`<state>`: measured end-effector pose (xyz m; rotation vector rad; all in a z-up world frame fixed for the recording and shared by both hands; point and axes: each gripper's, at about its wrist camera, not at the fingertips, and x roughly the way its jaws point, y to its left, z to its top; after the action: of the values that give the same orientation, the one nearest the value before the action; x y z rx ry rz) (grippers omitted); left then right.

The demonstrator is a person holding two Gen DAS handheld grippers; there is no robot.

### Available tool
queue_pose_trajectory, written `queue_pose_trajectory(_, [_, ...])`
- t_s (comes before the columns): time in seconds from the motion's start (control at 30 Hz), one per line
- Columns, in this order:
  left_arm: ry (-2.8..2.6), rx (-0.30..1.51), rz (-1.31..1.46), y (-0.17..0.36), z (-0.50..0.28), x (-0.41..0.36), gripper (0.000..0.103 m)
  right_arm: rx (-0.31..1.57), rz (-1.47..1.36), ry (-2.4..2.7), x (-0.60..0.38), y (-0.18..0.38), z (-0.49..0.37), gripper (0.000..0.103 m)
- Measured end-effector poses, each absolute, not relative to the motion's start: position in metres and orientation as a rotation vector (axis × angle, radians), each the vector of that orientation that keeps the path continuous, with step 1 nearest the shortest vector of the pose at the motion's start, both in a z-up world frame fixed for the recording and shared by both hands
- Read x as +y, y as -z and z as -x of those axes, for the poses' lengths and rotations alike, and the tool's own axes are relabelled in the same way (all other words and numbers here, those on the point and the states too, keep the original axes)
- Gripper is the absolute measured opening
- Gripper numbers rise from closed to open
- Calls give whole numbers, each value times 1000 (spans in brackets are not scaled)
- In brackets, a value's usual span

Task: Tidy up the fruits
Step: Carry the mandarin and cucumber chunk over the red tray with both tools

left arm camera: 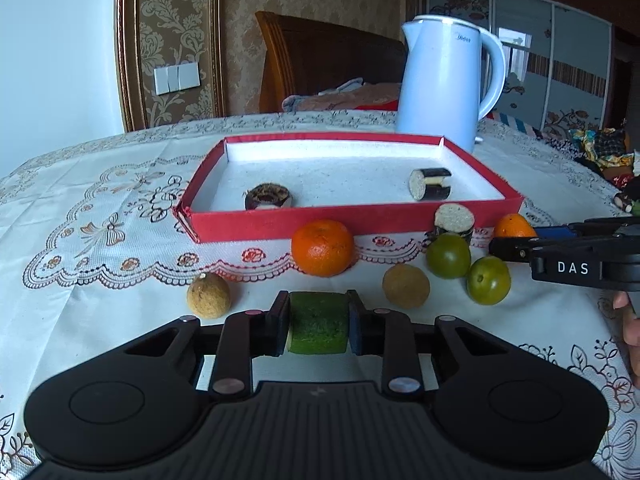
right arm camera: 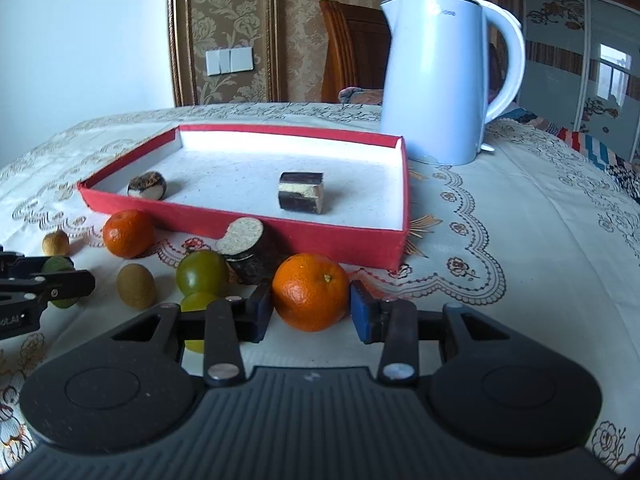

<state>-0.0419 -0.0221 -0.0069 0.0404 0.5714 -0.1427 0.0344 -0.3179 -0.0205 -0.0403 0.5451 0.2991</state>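
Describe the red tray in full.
The red tray is a shallow rectangular box, cardboard by its look, red outside and white inside. It lies flat on the tablecloth in front of the kettle. Two dark cut pieces lie inside. A third piece leans at its near wall.

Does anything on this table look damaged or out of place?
Yes. The red tray looks damaged: its near left corner is split, the wall end frayed. One eggplant piece lies outside against the tray's front wall, while two similar pieces lie inside.
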Motion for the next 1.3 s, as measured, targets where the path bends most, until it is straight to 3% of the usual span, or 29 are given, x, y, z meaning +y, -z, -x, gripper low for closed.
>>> queue_pose_trajectory(0.47, [148,552,13,-27,7,-25,27,459,14,-251,-331,-5,-40,38])
queue_pose_trajectory(1.3, [-4,594,32,-17,-124,-31,27,483,-37,-162,-312,-7,-168,38])
